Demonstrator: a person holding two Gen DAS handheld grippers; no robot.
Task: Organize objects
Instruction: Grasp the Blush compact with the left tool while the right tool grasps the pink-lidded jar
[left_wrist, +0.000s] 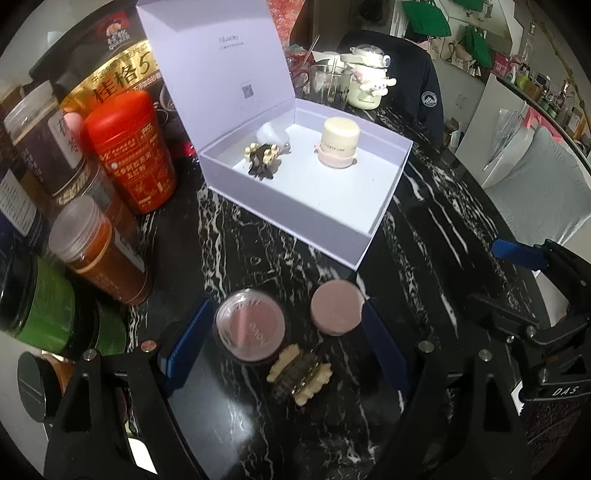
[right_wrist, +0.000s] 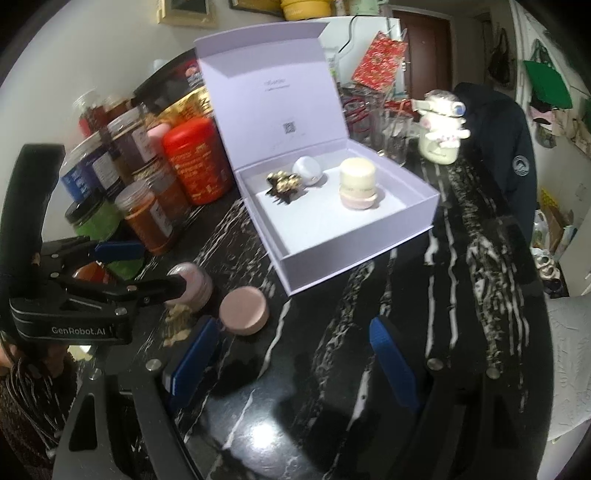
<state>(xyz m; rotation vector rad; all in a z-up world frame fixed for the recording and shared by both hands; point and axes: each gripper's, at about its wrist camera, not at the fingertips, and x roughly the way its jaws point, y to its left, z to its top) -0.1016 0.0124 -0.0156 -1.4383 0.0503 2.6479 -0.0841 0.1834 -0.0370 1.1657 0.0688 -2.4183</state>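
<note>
On table (left_wrist: 424, 221), three items, inside box (left_wrist: 384, 206), three more

Indoor lighting, moderately dim; overhead source. Bright glare patch on black marble tabletop (right_wrist: 258, 432) in right wrist view. Strong fisheye curvature, dark vignette at corners. Jars (left_wrist: 92, 251) at left edge soft and smeared; background shelving blurred; lavender box (left_wrist: 306, 177) reasonably sharp.

Right gripper (right_wrist: 291, 354) spread wide over marble table (right_wrist: 369, 369), nothing between fingers. Pink puck (right_wrist: 243, 311) just beyond left finger. Open box (right_wrist: 354, 254) ahead, cream jar (right_wrist: 357, 182) inside.
</note>
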